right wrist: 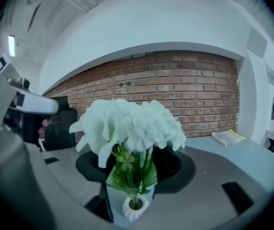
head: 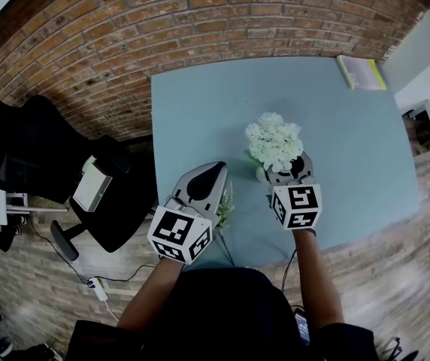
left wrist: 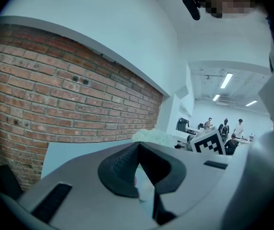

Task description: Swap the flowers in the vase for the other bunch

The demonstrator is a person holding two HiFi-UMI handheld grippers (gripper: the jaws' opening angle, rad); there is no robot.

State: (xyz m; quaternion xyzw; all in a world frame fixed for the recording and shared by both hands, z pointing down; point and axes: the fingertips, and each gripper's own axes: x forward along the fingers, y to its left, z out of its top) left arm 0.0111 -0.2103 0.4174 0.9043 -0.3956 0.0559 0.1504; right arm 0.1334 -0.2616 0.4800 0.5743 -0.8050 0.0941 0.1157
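Faced a brick wall (head: 200, 21) behind a blue counter (head: 350, 141); saw the white flowers (head: 274, 143) still seated in the vase (right wrist: 136, 208) toward the counter's near edge, stems upright, heads skyward; noted the right gripper (head: 289, 173) with jaws clamped on the stems above the vase; read the left gripper (left wrist: 137, 145) as clenched tip to tip; glimpsed greenery (head: 224, 201) beside it, possibly the other bunch; judged lifting-out and replanting both left.

From overhead, head camera steeply down on blue table (head: 350, 149) against brick wall (head: 200, 21). From left gripper (head: 219, 167), low across the table toward that wall, own jaws large in foreground. From right gripper (head: 296, 168), tight behind white flowers (right wrist: 132, 123), wall beyond. Common to all three: table, wall, flowers.
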